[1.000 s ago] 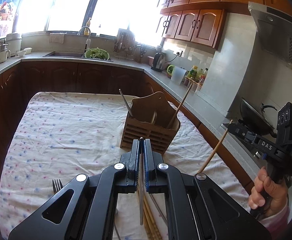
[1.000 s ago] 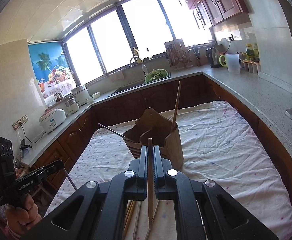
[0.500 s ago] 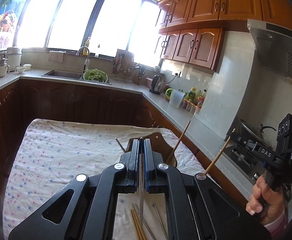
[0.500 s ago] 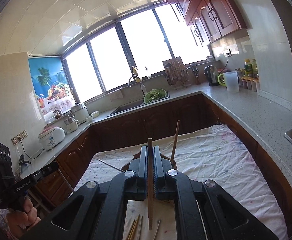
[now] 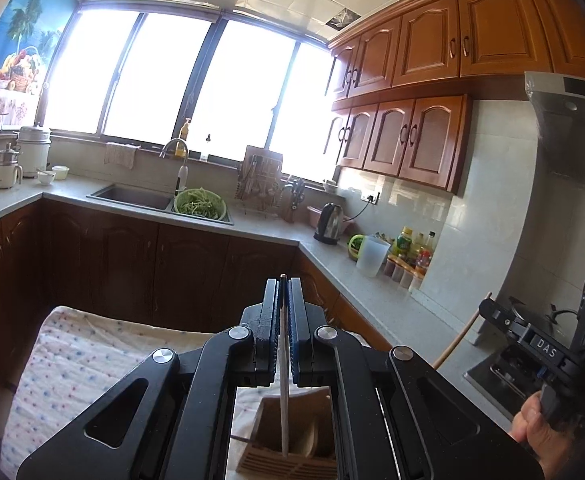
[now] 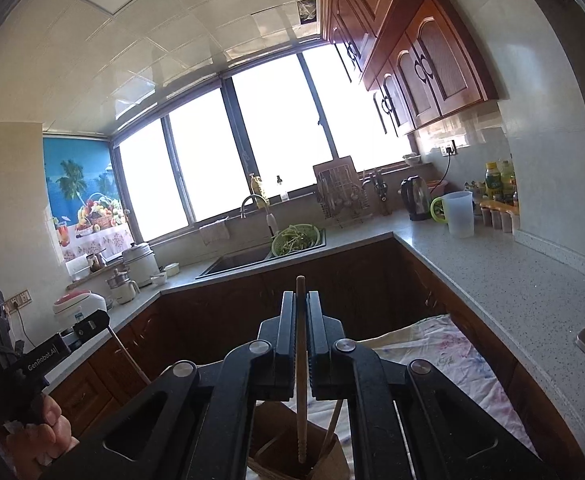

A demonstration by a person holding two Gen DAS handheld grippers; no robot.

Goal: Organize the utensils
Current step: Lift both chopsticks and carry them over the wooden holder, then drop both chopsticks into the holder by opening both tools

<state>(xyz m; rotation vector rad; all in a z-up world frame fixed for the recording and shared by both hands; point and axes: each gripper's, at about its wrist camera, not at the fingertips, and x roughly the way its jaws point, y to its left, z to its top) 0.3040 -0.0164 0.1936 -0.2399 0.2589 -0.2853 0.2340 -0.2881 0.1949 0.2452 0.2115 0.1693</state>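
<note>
My left gripper (image 5: 283, 286) is shut on a thin silver metal chopstick (image 5: 284, 380), held upright with its lower end over the wooden utensil holder (image 5: 292, 440) below. My right gripper (image 6: 300, 300) is shut on a wooden chopstick (image 6: 301, 380), also upright, its lower end over the same wooden holder (image 6: 292, 464). Another wooden chopstick (image 6: 330, 428) leans in the holder. Each gripper shows in the other's view: the right one (image 5: 488, 312) with its chopstick, the left one (image 6: 100, 320) with its own.
The holder stands on a dotted cloth over the table (image 5: 80, 352). Grey counters (image 6: 492, 264) run along the right and back, with a sink (image 5: 132, 196), green colander, kettle (image 5: 328, 218), jug and bottles. A stove lies at the right (image 5: 504, 364).
Both grippers have tilted upward and moved over the holder with their chopsticks. The holder has dropped to the bottom of both views. The loose chopsticks on the cloth are out of sight.
</note>
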